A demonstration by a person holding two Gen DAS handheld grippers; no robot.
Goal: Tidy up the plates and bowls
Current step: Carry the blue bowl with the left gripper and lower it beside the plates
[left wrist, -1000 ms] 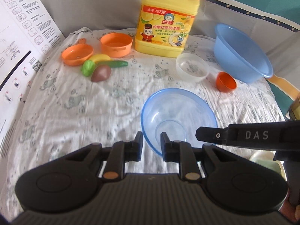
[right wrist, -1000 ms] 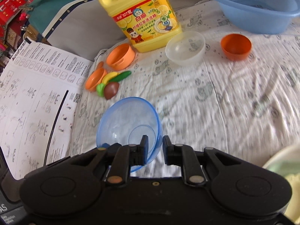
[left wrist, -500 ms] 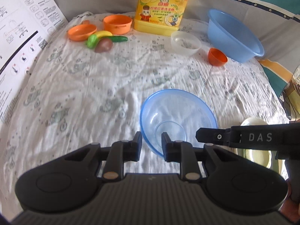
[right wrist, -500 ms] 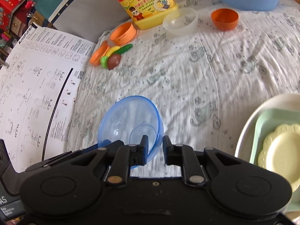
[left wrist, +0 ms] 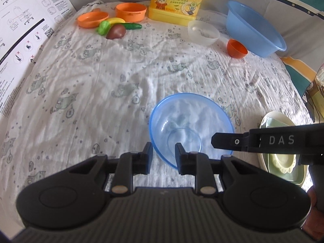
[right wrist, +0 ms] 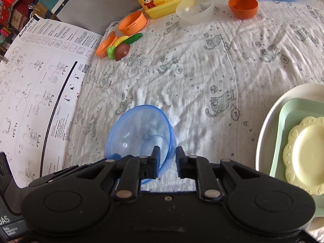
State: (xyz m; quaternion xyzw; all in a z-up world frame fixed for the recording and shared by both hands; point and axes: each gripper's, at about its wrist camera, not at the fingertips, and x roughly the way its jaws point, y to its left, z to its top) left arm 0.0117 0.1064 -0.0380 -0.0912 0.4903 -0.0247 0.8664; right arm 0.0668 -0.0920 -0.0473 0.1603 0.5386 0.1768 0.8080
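Note:
A clear blue bowl (left wrist: 190,127) hangs above the cloth, held by both grippers. My left gripper (left wrist: 162,154) is shut on its near-left rim. My right gripper (right wrist: 166,158) is shut on its right rim (right wrist: 170,141), and its body shows in the left wrist view (left wrist: 263,140). A stack of plates lies at the right: a white plate (right wrist: 269,121), a green tray (right wrist: 283,125) and a yellow scalloped plate (right wrist: 303,151). A clear bowl (left wrist: 203,32), a small orange bowl (left wrist: 236,48) and a big blue basin (left wrist: 253,28) stand at the back.
A yellow detergent jug (left wrist: 176,2) stands at the back. Orange toy dishes (left wrist: 130,12) and toy vegetables (left wrist: 115,28) lie at the back left. A printed instruction sheet (right wrist: 34,81) covers the left edge. The cloth (left wrist: 101,81) is wrinkled.
Both grippers have drawn back toward the near side and the right with the blue bowl held between them. The plate stack has come into view at the right.

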